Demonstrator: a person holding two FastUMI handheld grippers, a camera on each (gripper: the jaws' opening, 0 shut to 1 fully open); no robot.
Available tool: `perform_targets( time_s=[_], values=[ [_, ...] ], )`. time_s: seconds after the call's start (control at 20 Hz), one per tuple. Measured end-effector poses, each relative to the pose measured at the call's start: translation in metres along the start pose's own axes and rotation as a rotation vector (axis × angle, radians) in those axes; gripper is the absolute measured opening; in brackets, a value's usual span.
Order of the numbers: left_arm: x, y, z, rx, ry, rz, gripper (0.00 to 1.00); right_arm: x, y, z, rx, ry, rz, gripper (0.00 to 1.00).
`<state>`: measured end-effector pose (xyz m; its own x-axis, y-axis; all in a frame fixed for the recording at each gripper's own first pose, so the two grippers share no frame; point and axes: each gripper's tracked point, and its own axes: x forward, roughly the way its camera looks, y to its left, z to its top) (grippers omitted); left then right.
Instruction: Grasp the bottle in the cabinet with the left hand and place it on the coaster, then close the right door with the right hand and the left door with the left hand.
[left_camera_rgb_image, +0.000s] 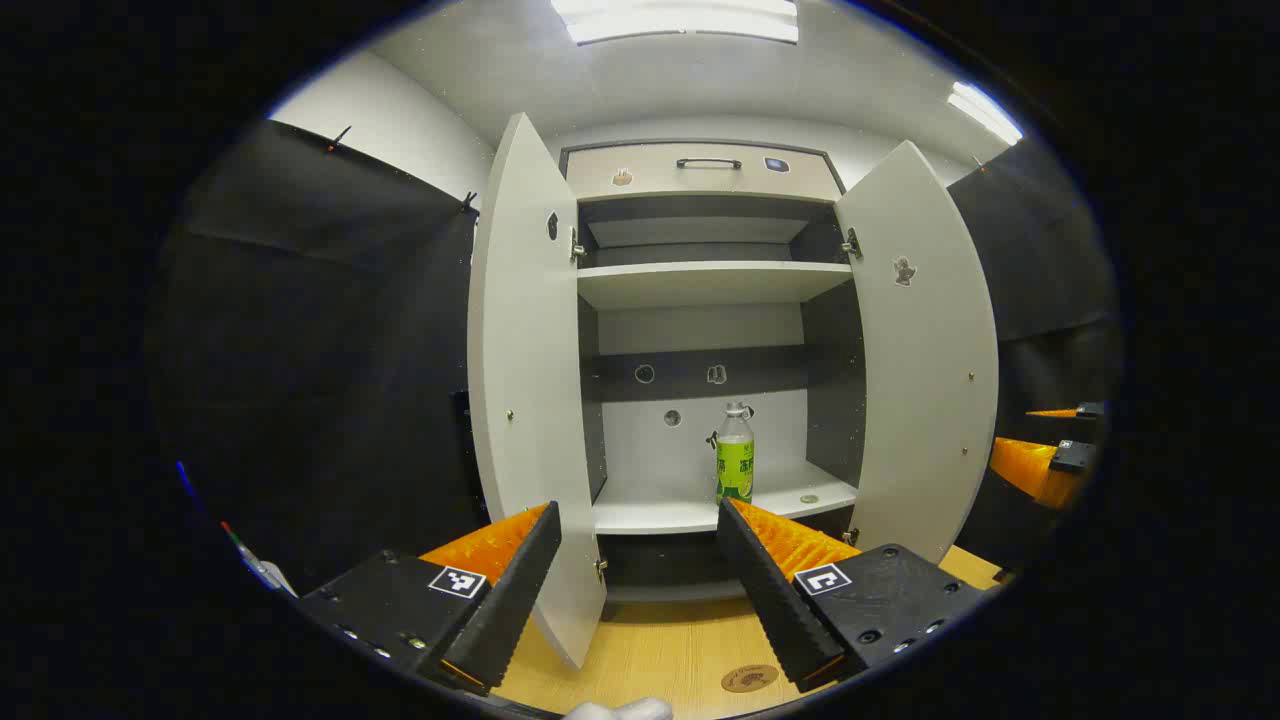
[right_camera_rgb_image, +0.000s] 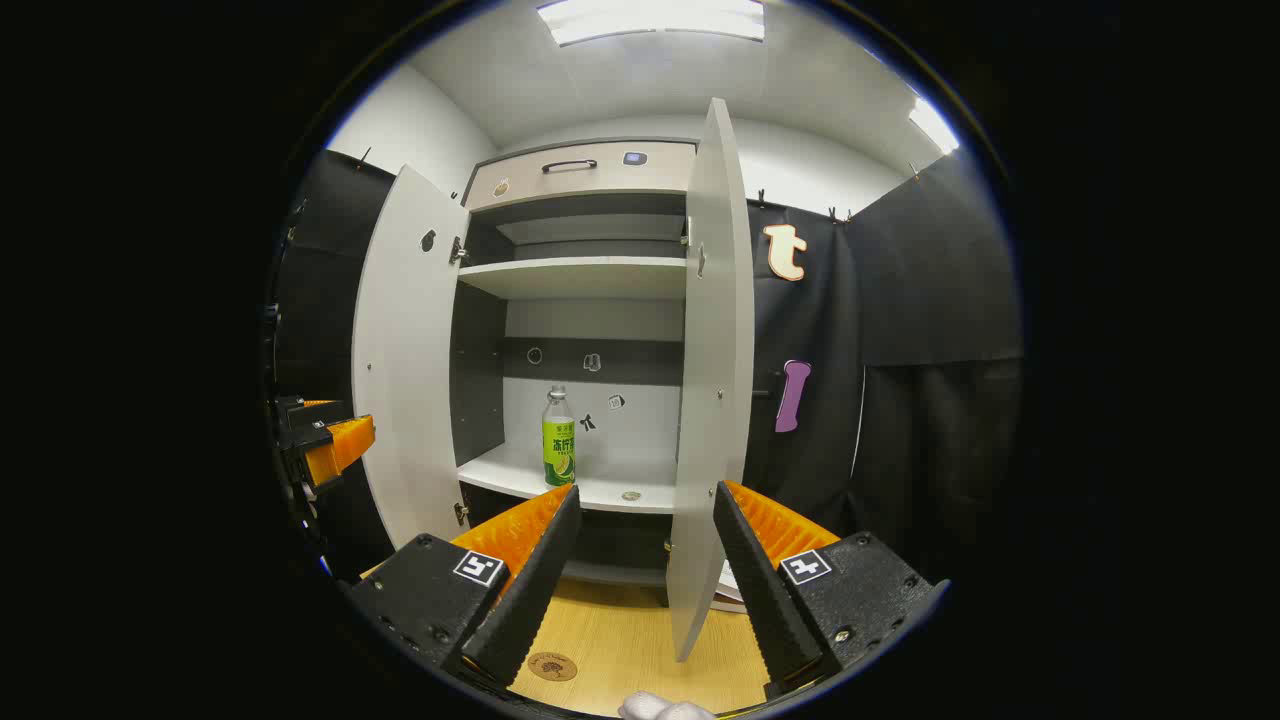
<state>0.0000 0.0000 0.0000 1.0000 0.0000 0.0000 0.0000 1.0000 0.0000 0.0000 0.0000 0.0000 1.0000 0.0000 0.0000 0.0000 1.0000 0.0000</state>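
Note:
A clear bottle (left_camera_rgb_image: 735, 455) with a green label stands upright on the cabinet's lower shelf (left_camera_rgb_image: 690, 510), also seen as the bottle (right_camera_rgb_image: 559, 440) in the right gripper view. Both cabinet doors hang wide open: the left door (left_camera_rgb_image: 525, 400) and the right door (left_camera_rgb_image: 925, 350). My left gripper (left_camera_rgb_image: 638, 515) is open, in front of the cabinet and short of the bottle. My right gripper (right_camera_rgb_image: 645, 500) is open too, with the right door's edge (right_camera_rgb_image: 710, 380) standing between its fingers farther off. A round brown coaster (left_camera_rgb_image: 749, 678) lies on the wooden tabletop, also the coaster (right_camera_rgb_image: 552, 666).
A drawer with a dark handle (left_camera_rgb_image: 708, 162) tops the cabinet, above an upper shelf (left_camera_rgb_image: 710, 280). A small coin-like disc (left_camera_rgb_image: 808, 498) lies on the lower shelf right of the bottle. The other gripper (left_camera_rgb_image: 1045, 460) shows at the far right. Black cloth walls flank the cabinet.

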Motion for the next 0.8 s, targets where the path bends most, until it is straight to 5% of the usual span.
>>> perform_targets(
  time_s=[0.8],
  values=[
    [0.0015, 0.0001, 0.0023, 0.000, -0.002, 0.001, 0.96, 0.0035, 0.0049, -0.0023, 0.016, 0.001, 0.004, 0.83]
  ],
)
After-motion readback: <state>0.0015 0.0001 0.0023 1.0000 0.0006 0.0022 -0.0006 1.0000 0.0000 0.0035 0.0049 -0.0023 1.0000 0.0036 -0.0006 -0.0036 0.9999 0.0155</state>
